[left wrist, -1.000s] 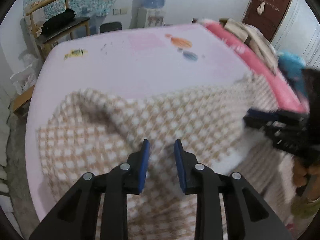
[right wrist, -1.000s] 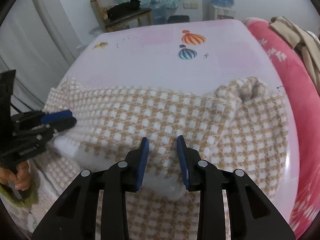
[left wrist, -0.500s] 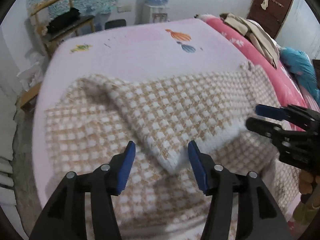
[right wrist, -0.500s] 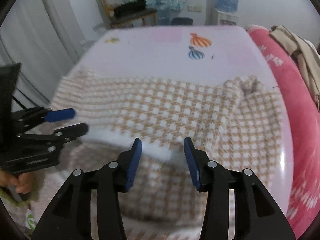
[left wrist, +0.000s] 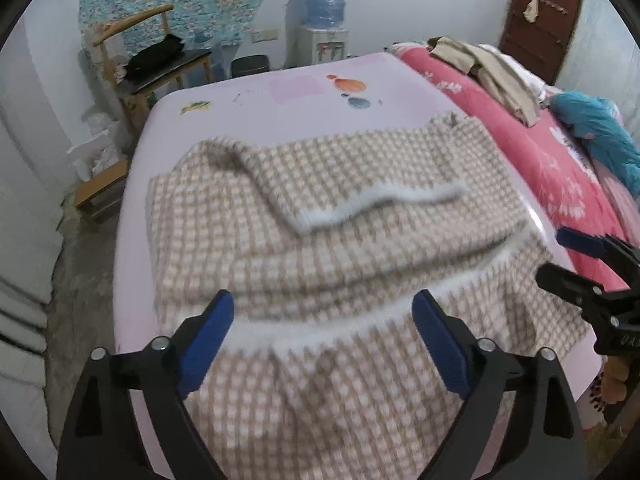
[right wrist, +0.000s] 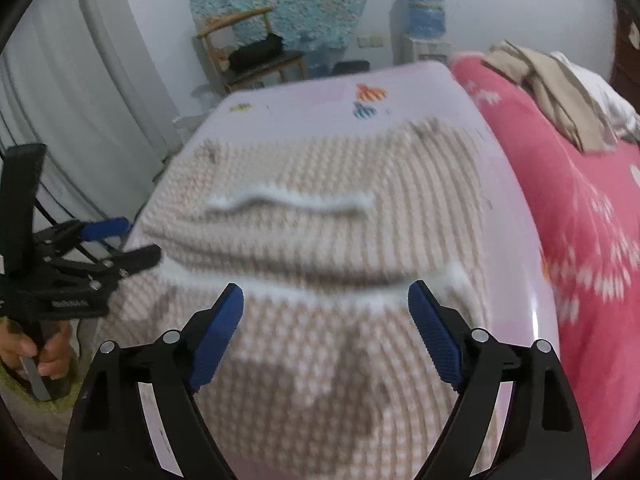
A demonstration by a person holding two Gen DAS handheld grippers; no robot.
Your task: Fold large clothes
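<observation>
My left claw [left wrist: 323, 336] and right claw [right wrist: 326, 330] have just been opening and hang spread, gripping nothing. The beige-and-white checked fleece garment [left wrist: 340, 216] lies ahead and below on the pale pink table [left wrist: 280, 96], its white-trimmed folded edge running crosswise between both claws, equally near each.

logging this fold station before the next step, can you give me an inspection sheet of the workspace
surface: pale pink table with balloon prints at the far end.
job's things: checked sweater lies flat, upper part folded down, white hem across the middle; lower part hangs off the near edge.
clutter: nothing seen on the table besides the sweater.
grippers: left gripper and right gripper open, jaws just opened, gripping nothing.
cables: nothing seen.
surroundings: wooden chair, water dispenser, pink bed with clothes.
</observation>
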